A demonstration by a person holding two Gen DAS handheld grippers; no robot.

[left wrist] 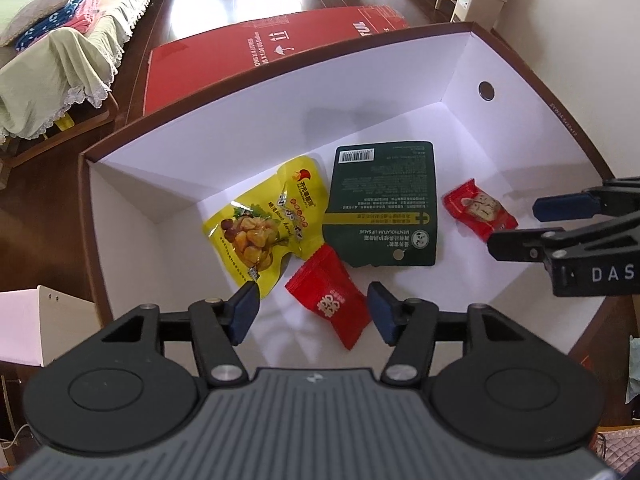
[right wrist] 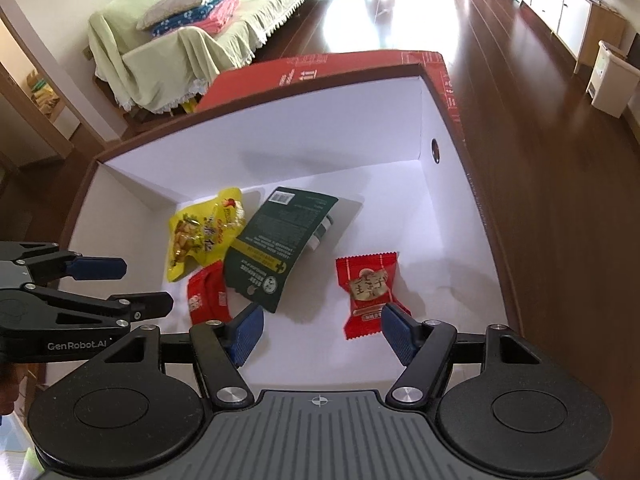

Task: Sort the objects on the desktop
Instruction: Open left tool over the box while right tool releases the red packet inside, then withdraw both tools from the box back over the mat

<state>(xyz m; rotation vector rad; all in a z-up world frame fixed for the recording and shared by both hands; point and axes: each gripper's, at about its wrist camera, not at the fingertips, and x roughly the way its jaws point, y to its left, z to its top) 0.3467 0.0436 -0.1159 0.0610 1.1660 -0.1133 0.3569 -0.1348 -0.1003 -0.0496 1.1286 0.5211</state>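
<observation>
**Both tongs poised over the box, a red sweet under each**

The left tongs hang spread, empty, straddling a red candy low in the white box. The right tongs, also spread and empty, stand just short of the other red candy, long axis running away from them. Whether either pad touches its wrapper is hard to tell.

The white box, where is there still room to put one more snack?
Bare floor lies between the dark green lip balm card, the far wall with the round hole, and the lone red candy. It is crowded around the yellow chestnut pouch and the other red candy, which the card overlaps.
</observation>
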